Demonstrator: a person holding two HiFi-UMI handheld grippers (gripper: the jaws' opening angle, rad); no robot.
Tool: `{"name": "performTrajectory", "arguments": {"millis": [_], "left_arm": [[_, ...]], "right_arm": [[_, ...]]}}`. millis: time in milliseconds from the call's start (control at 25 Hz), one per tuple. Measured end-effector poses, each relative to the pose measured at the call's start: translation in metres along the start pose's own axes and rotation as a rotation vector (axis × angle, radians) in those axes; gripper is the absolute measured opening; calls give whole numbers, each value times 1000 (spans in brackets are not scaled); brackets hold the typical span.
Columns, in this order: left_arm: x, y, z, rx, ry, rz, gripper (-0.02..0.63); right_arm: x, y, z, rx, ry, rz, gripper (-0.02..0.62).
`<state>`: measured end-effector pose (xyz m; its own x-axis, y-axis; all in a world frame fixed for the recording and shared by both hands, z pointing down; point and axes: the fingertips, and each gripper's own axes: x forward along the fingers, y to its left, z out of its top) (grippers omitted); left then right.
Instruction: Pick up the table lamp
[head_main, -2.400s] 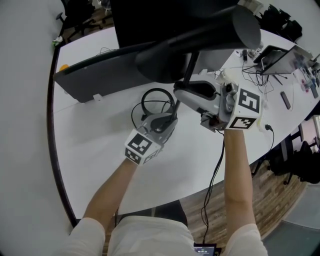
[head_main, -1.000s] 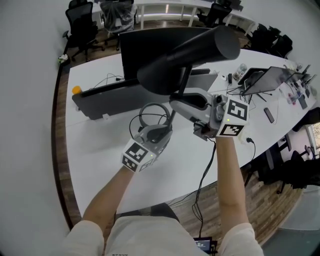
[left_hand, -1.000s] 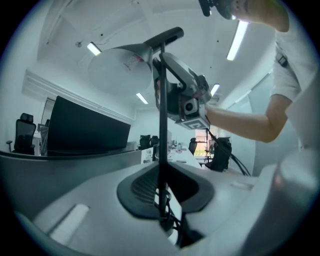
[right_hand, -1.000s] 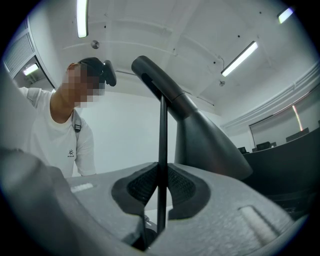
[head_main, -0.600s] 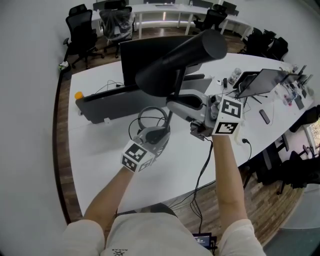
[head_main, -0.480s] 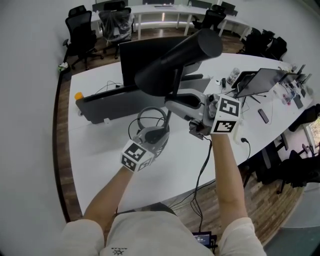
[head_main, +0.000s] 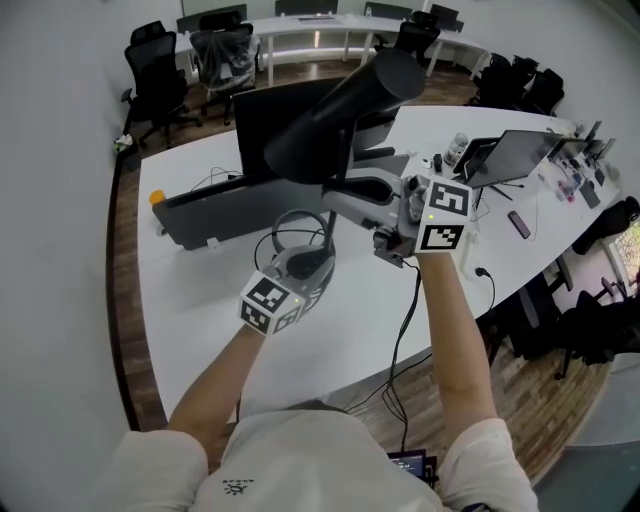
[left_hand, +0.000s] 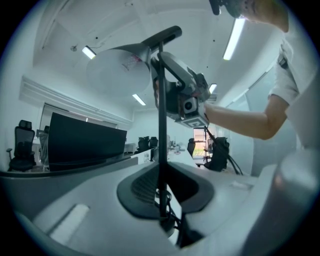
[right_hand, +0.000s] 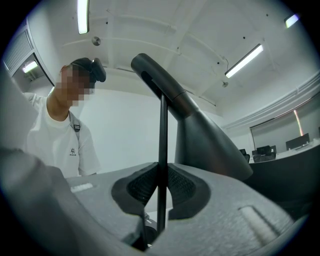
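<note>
The table lamp (head_main: 335, 100) is gripped by its thin stem (left_hand: 161, 125) in both grippers, out over the white table (head_main: 190, 310). The left gripper (head_main: 318, 258) is closed on the stem low down, just above the ring base (head_main: 297, 213). The right gripper (head_main: 340, 195) is closed on it higher up, beneath the shade (right_hand: 215, 145). In each gripper view the ribbed pads are seen pressed onto the stem with no gap.

The greatest risk is judged to be twisting. The heavy shade is carried off-axis, slanting toward 1 o'clock, and such a slim rod could be turned or slid between the pads. If the two grips are moved unevenly, the stem could be bent. The shade could also be swung into the monitor (head_main: 275, 115) at 11 o'clock. A black cable (head_main: 405, 325) running off the table edge at 5 o'clock could be snagged.

Whether the base is clear of the table cannot be told, since it is partly covered by the left gripper. The owner of the cable cannot be made out, and the joint between stem and shade is not clearly shown.
</note>
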<state>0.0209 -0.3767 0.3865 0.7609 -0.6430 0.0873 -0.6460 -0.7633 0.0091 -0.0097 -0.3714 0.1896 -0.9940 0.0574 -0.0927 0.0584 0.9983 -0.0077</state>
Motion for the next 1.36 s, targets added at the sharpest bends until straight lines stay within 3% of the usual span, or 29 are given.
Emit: {"name": "performTrajectory", "arguments": {"millis": [1360], "left_arm": [[-2,-8,-3,8,12,-22,41]], "right_arm": [[-4,5,-1,7,-22,-34,46]]}}
